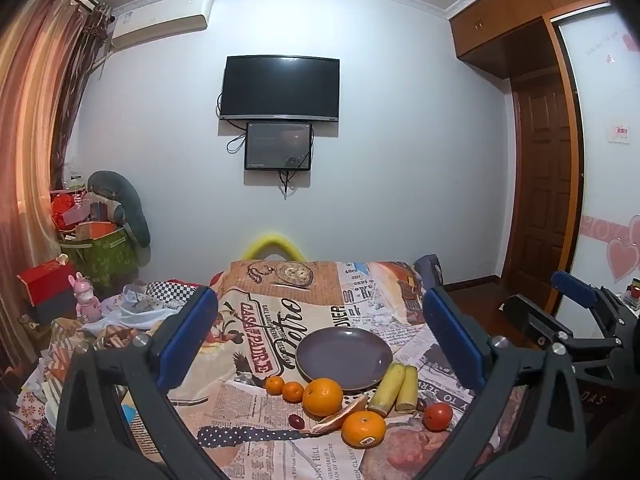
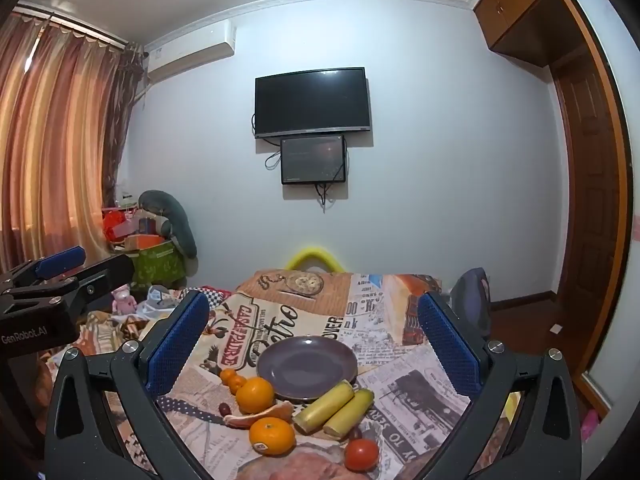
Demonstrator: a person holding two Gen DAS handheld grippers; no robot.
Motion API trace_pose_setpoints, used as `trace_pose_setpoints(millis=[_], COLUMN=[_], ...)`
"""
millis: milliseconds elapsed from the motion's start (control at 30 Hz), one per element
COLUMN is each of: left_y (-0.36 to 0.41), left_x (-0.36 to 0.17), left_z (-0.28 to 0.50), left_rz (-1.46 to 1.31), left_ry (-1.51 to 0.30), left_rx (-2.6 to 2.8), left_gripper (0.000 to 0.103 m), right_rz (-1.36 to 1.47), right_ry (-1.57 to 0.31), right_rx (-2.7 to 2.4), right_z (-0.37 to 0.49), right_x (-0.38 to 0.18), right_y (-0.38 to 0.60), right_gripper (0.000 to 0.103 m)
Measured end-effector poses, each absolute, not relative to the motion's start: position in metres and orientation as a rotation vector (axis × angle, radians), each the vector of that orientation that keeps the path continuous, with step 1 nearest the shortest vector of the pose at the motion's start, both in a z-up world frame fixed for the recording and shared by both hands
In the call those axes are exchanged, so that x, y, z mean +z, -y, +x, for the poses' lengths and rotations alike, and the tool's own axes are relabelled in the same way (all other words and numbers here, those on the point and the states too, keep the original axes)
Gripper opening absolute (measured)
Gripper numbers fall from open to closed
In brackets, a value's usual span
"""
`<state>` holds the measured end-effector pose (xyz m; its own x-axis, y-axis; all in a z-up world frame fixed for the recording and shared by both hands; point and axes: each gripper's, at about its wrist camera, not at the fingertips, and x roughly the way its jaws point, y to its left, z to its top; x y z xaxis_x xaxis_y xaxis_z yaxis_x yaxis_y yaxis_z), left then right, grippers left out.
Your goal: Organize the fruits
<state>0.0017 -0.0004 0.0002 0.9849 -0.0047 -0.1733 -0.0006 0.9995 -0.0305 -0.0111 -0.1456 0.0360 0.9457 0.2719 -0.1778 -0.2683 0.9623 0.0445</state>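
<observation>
An empty purple plate sits on the newspaper-print tablecloth. Fruit lies in front of it: a large orange, a stickered orange, two small tangerines, two yellow banana pieces, a red tomato, a peeled orange segment and dark grapes. My left gripper is open and empty above the table. My right gripper is open and empty too; it also shows in the left wrist view.
The table's far edge meets a yellow chair back. Cluttered boxes and a pink toy stand at the left. A wooden door is at the right.
</observation>
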Motion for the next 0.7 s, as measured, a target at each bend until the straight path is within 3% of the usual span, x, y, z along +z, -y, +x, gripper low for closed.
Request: trace_pose_setpoints(millis=[700], left_y=[-0.0021], left_x=[-0.0017], left_z=[0.003], left_rz=[-0.031], left_ry=[-0.183], left_rx=[0.001], left_gripper=[0.103], right_rz=[0.029], right_ry=[-0.193], right_rx=[0.271], right_z=[-0.0115], right_x=[0.0345], right_y=[0.1475], right_gripper=[0.103])
